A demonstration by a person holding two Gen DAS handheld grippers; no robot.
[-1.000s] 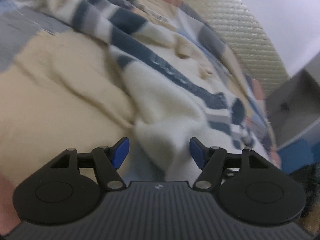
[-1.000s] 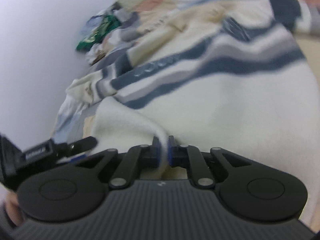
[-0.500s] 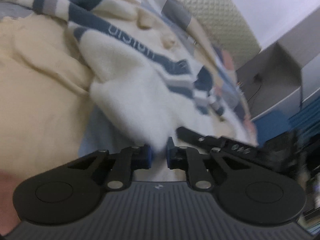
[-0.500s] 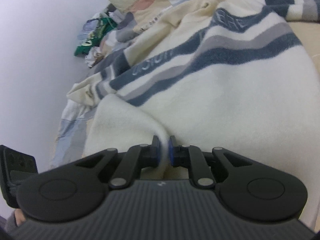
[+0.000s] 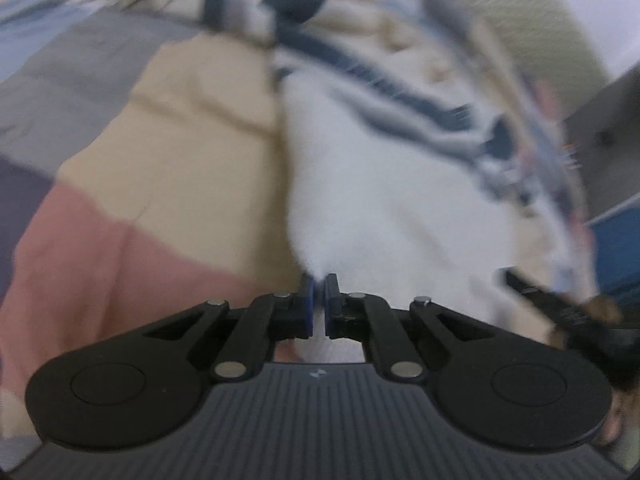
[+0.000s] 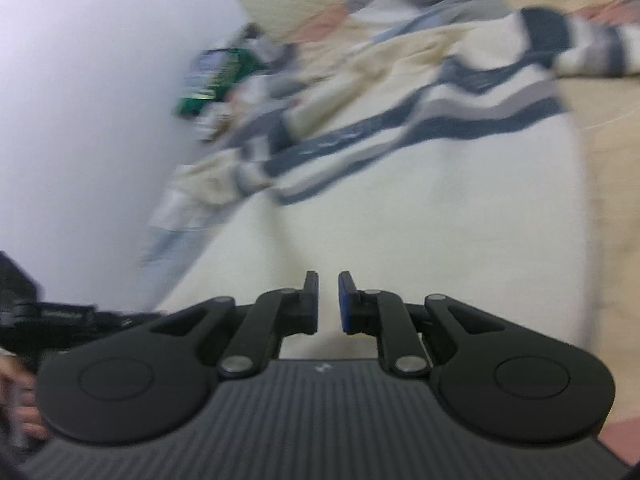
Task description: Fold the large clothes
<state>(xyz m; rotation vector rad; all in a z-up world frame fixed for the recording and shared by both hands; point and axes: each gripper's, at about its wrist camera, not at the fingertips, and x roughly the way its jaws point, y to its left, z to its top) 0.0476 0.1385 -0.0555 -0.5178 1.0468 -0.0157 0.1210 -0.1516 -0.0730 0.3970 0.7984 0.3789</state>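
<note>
Both claws were pinched onto the sweater (image 5: 392, 200) hem: left gripper (image 5: 318, 300) fully closed, right gripper (image 6: 328, 300) nearly. I'd carry both evenly toward twelve o'clock, keeping the hem taut.

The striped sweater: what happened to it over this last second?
The left gripper has just closed its jaws on the sweater hem, and the cloth now rises with it. The right gripper stayed clamped on the hem, and the bedspread is unchanged.

Sweater spread across the bed ahead of me.
I see the sweater (image 5: 384, 184) lying on the bed (image 5: 168, 152), its hem nearest me and sleeves farther back; a clutter pile (image 6: 216, 80) sits beyond it against the wall (image 6: 80, 80).
</note>
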